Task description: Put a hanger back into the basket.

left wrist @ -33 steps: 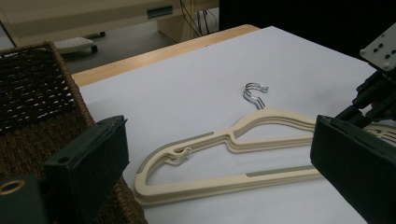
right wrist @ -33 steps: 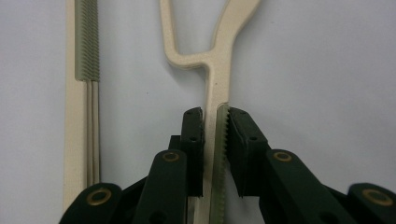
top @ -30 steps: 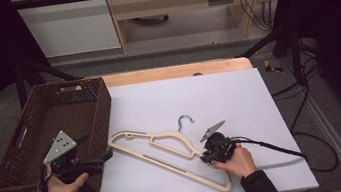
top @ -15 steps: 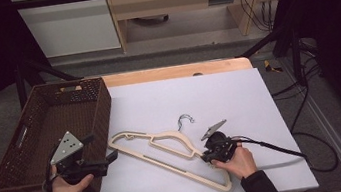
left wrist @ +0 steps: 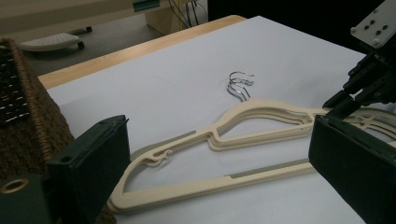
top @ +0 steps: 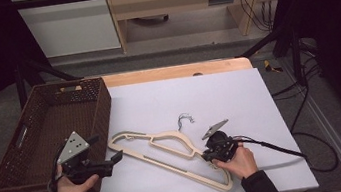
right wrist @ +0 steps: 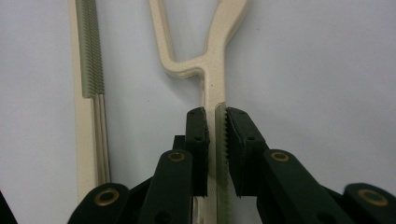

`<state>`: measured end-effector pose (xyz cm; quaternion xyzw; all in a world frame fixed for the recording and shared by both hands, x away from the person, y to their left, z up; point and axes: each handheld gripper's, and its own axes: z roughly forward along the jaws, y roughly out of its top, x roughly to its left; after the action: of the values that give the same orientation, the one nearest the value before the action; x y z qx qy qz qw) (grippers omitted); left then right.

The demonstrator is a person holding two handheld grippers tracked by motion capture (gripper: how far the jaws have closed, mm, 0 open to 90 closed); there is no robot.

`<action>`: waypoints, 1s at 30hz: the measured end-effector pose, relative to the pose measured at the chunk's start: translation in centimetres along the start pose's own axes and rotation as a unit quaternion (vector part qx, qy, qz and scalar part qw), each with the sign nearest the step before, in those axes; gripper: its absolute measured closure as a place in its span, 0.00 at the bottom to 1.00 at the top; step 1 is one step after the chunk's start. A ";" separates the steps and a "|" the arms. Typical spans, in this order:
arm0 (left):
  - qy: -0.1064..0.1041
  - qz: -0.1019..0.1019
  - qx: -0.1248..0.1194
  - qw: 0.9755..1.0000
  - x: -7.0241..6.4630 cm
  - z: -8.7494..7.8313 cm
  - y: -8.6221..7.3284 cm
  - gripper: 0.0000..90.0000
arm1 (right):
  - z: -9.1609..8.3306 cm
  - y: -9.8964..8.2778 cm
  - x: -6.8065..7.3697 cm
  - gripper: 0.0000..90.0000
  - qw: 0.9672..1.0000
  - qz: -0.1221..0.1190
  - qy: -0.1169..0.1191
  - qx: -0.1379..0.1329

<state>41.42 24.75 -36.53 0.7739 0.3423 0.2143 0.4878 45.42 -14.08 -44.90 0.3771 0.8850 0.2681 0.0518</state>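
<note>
A stack of cream plastic hangers [top: 169, 154] lies flat on the white table [top: 239, 96], near the front edge. Their little metal hooks [top: 185, 119] point toward the far side. From the left gripper view there look to be two or three hangers [left wrist: 243, 140] lying one on top of the other, with their hooks bunched together.

The right gripper [top: 215, 151] is down at the right shoulder of the hangers. In the right gripper view its two black jaws are pulled in close on a thin cream arm [right wrist: 214, 116] of the hanger. The toothed pads sit on both sides of it, so it looks clamped on the hanger.

The left gripper [top: 114, 159] is just beside the left tip of the hangers, not touching them. Its jaws stand wide apart, with the hangers' left end showing between them in the left gripper view.

A dark brown woven basket [top: 30, 151] sits at the left side of the table, right next to the left hand [top: 73, 190].

I think the step right now is getting hold of the hangers, one end each. The right side seems to be gripped already. Next, the left gripper needs to slide forward until the left tip is between its jaws, then squeeze. It should go in low and flat so it catches the whole stack and not just the top one.
</note>
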 end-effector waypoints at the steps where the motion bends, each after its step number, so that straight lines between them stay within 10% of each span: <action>1: -0.002 0.001 0.001 1.000 -0.1 0.1 0.0 0.06 | -0.1 0.0 0.0 0.88 1.000 -0.002 -0.002 -0.002; 22: -0.055 0.011 0.057 0.997 -4.3 9.2 3.2 0.08 | -2.3 -0.4 0.3 0.89 0.998 -0.015 -0.011 -0.066; 30: -0.054 0.027 0.095 0.994 -3.3 13.2 3.3 0.17 | -2.5 -0.4 0.2 0.89 0.997 -0.023 -0.012 -0.068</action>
<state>49.02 13.28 -39.26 0.8364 0.3129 0.1518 0.4236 44.28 -15.25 -42.98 0.3551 0.8727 0.3214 0.0943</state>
